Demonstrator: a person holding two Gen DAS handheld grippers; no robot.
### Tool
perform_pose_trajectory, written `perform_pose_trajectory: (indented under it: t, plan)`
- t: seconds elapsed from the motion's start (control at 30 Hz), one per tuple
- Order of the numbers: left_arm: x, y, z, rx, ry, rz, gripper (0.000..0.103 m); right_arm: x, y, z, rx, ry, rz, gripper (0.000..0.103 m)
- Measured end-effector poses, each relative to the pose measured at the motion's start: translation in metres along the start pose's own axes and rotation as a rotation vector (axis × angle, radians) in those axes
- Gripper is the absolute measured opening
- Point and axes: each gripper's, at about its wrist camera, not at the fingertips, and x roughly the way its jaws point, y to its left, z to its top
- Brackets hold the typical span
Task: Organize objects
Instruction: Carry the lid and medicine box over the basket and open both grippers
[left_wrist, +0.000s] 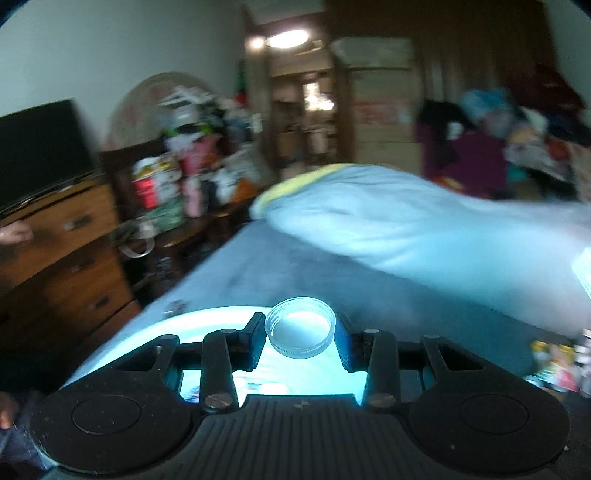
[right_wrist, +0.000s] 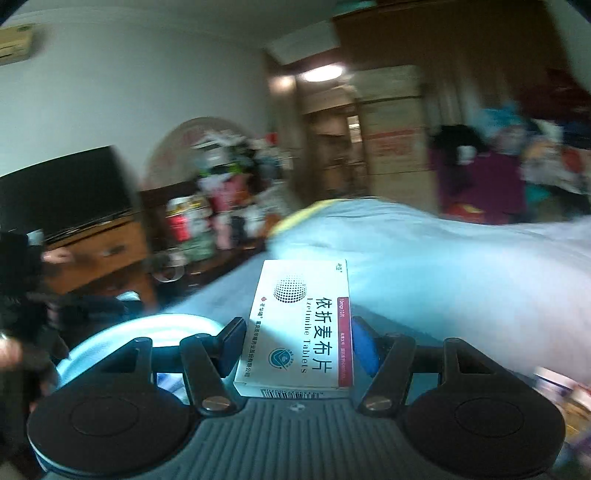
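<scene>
Cluttered bedroom, blue bed (left_wrist: 280, 266) at 12 o'clock: your left gripper (left_wrist: 300, 338) pinches a light, slippery clear lid (left_wrist: 300, 332) by its rim; your right gripper (right_wrist: 295, 347) clamps a crushable tablet box (right_wrist: 299, 328) across its long sides.

A blurred bedroom fills both views. A bed (left_wrist: 406, 295) with a grey-blue sheet runs up the middle, and a pale blue quilt (left_wrist: 406, 221) lies heaped across it toward 2 o'clock. At 9 o'clock a dark TV (left_wrist: 40, 147) sits on a wooden dresser (left_wrist: 66, 243). Toward 11 o'clock a low cabinet bears a pile of clutter (left_wrist: 184, 155). At 12 o'clock a ceiling lamp (left_wrist: 288, 38) glows above an open doorway (left_wrist: 306, 110). Clothes (left_wrist: 517, 129) are piled at 2 o'clock.
</scene>
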Motion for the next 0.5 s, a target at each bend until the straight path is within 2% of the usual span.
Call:
perform_pose_trajectory:
  t: [0.23, 0.5]
  plan:
    - [0.013, 0.081, 0.001, -0.084, 0.065, 0.075, 0.040, 0.057, 0.089, 0.035, -0.056, 0.078, 0.139, 0.064]
    - [0.033, 0.118, -0.018, -0.132, 0.137, 0.093, 0.040, 0.099, 0.161, 0.050, -0.107, 0.178, 0.195, 0.064]
